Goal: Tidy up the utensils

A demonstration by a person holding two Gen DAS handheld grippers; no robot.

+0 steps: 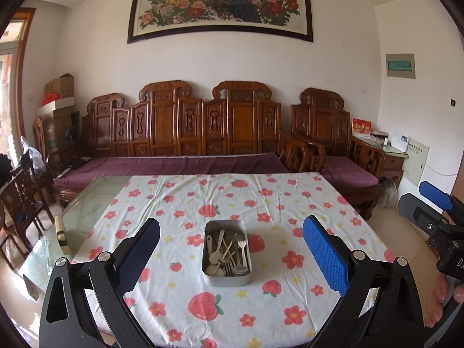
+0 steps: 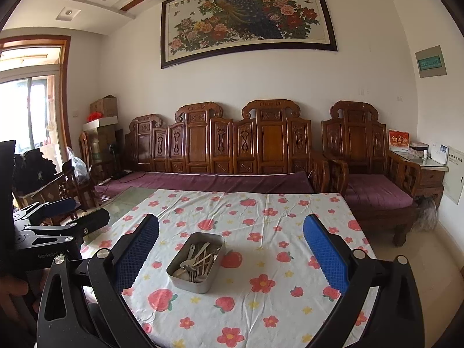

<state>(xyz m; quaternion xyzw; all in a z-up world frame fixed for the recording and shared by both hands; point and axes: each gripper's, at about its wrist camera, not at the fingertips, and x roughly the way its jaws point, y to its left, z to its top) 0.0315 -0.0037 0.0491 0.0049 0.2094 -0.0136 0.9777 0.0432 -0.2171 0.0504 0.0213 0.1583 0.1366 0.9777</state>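
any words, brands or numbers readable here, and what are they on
"GenRobot AI" (end unclear): on the left gripper body, right wrist view.
"DA", cut off: on the right gripper body, left wrist view.
Gold characters on the red box: too blurred.
Characters on the peacock painting: too small.
Green wall panel: unreadable.
Metal tin: no text.

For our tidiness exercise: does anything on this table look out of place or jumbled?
Yes. In the rectangular metal tin, pale spoons, forks and thin sticks lie crisscrossed in one unsorted heap. The floral strawberry tablecloth leaves the glass tabletop's left part bare.
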